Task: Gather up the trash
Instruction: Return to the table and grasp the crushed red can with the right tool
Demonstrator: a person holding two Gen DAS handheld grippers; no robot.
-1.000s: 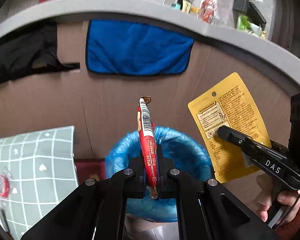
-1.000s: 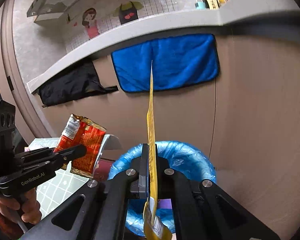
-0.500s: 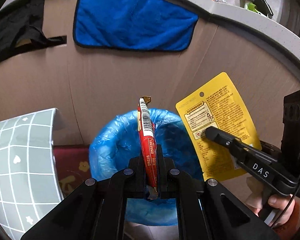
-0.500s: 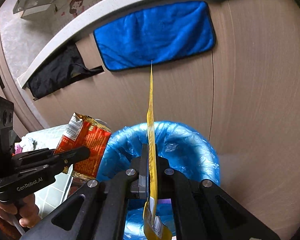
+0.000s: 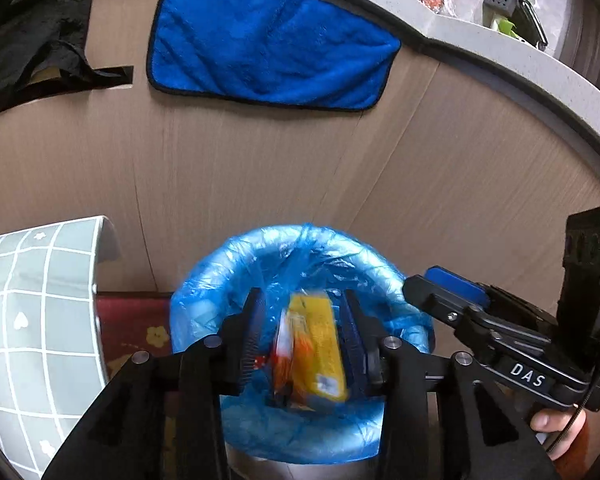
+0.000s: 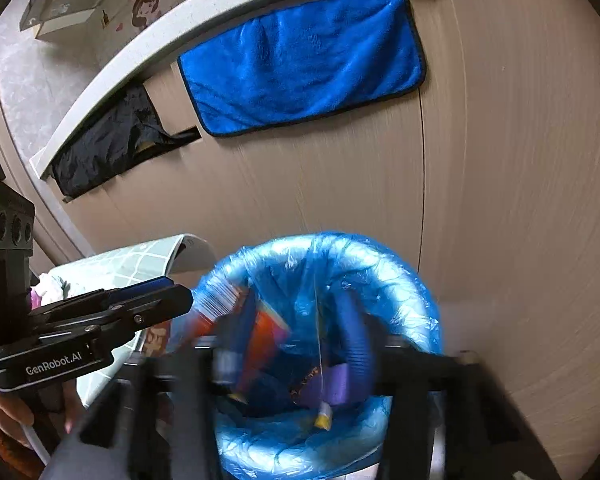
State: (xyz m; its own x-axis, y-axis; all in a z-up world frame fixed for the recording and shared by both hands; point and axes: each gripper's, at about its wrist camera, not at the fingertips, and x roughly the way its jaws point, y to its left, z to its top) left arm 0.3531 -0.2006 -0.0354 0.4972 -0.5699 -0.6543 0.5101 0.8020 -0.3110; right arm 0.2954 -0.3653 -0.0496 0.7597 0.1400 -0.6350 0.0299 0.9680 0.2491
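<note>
A bin lined with a blue bag (image 5: pixel 300 240) stands on the floor against a wooden cabinet front. My left gripper (image 5: pixel 304 336) hangs over its mouth, jaws opening. A red snack wrapper (image 5: pixel 284 352) and a yellow packet (image 5: pixel 320 344) drop, blurred, between the spread fingers, free of the pads. My right gripper (image 6: pixel 296 340) is also over the bin (image 6: pixel 400 268), jaws opening and blurred. There the red wrapper (image 6: pixel 260 332) and the edge-on yellow packet (image 6: pixel 323 416) fall into the bag. Each gripper shows in the other's view: the right gripper (image 5: pixel 424 280) and the left gripper (image 6: pixel 172 290).
A blue towel (image 5: pixel 268 44) and a black cloth (image 5: pixel 32 60) hang on the cabinet front under a grey countertop (image 5: pixel 540 64) with bottles. A grey checked cover (image 5: pixel 32 304) lies left of the bin, with a red mat (image 5: pixel 136 324) on the floor between them. Older trash lies in the bag.
Both grippers sank toward the bin, then their jaws spread. The red wrapper left the left gripper and the yellow packet left the right one. Both are falling into the bag.
</note>
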